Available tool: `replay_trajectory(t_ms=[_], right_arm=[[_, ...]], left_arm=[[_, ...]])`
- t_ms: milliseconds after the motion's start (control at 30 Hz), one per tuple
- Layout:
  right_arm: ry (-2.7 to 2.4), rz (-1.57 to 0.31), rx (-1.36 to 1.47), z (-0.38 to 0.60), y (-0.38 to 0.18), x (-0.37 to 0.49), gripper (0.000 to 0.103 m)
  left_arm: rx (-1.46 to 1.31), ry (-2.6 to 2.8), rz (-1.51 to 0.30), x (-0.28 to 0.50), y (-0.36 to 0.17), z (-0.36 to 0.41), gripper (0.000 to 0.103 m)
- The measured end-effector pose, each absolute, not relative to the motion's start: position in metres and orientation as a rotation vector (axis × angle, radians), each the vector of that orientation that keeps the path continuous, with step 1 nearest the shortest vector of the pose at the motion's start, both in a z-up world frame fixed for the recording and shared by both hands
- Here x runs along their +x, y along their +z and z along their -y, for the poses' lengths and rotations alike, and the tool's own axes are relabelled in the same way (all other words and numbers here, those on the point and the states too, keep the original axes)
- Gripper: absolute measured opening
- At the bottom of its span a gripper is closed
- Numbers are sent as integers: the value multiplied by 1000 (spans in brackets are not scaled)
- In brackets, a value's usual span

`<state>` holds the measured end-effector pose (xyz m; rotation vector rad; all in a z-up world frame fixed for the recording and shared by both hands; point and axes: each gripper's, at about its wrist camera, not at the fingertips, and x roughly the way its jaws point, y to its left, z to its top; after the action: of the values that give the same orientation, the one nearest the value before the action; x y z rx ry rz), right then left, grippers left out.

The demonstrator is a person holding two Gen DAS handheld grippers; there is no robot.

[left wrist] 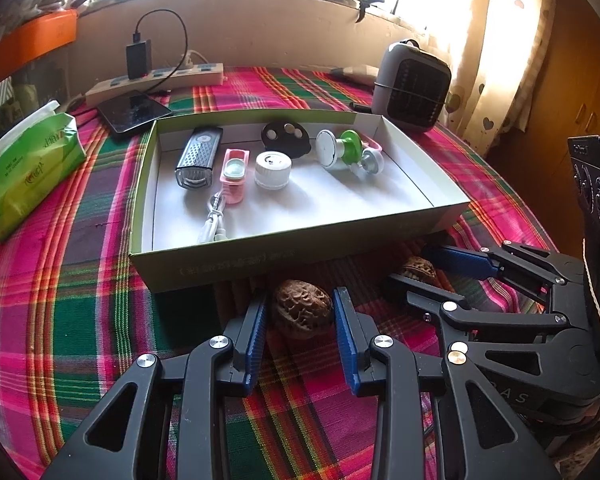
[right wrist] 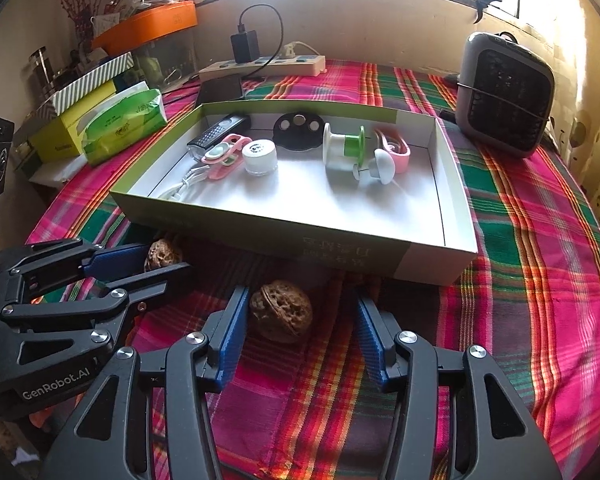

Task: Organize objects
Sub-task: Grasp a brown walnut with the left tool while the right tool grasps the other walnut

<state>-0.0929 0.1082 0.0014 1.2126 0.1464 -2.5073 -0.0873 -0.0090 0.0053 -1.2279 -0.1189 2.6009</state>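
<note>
Low over the plaid tablecloth (right wrist: pixel 540 280), both grippers sit in front of the shallow box (left wrist: pixel 236 268). Left gripper (left wrist: pixel 300 320): jaws spread, a walnut (left wrist: pixel 302 312) on the cloth between the blue pads, apparently not pinched. Right gripper (right wrist: pixel 296 320): jaws spread wider, second walnut (right wrist: pixel 281 312) between them, nearer the left pad, a clear gap on the other side. Each nut lies just outside the box's near wall. Inside the box (far half only): a bike light (left wrist: pixel 198 158), pink clip (left wrist: pixel 233 174), white cap (left wrist: pixel 273 170), green-and-white spool (left wrist: pixel 340 148). Small heater (right wrist: pixel 504 96) stands beyond the box's far right corner.
</note>
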Motion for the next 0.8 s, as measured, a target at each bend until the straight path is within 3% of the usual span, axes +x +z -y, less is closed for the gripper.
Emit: replay_trajectory(t_ms=[433,800], right_arm=[[-2510,-118,1208,-112,2,-92,31],[-2503,-103,1203,-113,2,-90,31]], left_arm=[[-1232,2631,59,-85,7,3,30],[-1218,2640,33,-82,10,-3,30]])
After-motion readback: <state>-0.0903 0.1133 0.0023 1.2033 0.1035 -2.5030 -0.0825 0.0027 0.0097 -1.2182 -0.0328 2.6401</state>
